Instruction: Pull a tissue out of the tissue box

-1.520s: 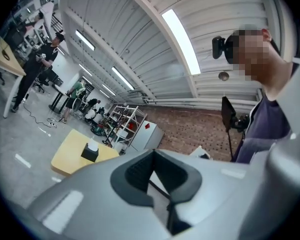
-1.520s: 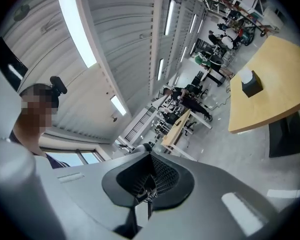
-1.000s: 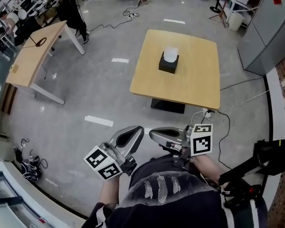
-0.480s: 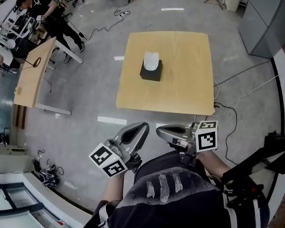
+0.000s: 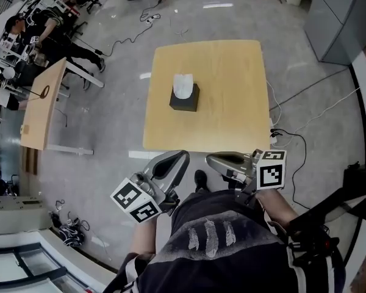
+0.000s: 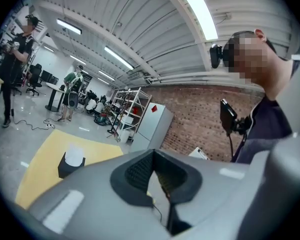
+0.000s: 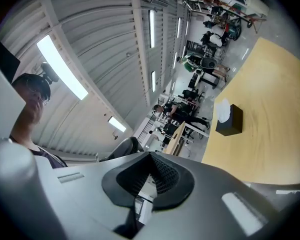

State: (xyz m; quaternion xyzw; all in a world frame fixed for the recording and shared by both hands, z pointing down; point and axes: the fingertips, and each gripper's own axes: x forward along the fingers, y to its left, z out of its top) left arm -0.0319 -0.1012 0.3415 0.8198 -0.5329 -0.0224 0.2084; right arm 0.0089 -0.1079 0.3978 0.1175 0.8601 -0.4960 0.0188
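A black tissue box (image 5: 184,98) with a white tissue (image 5: 183,85) standing out of its top sits on a square wooden table (image 5: 232,96), left of its middle. My left gripper (image 5: 181,158) and right gripper (image 5: 211,160) are held side by side close to my body, just short of the table's near edge, well away from the box. Both are shut and hold nothing. The left gripper view shows shut jaws with the box (image 6: 69,166) far off on the table. In the right gripper view the box (image 7: 229,121) lies far ahead past shut jaws.
A second wooden desk (image 5: 41,105) stands on the grey floor to the left, with people (image 5: 46,29) beyond it. Cables (image 5: 290,136) trail on the floor right of the table. A grey cabinet (image 5: 344,23) is at the far right, a black stand (image 5: 354,194) near my right side.
The table and box have come closer and shifted left in the head view. Both grippers have travelled forward with me to the table's near edge, still shut.
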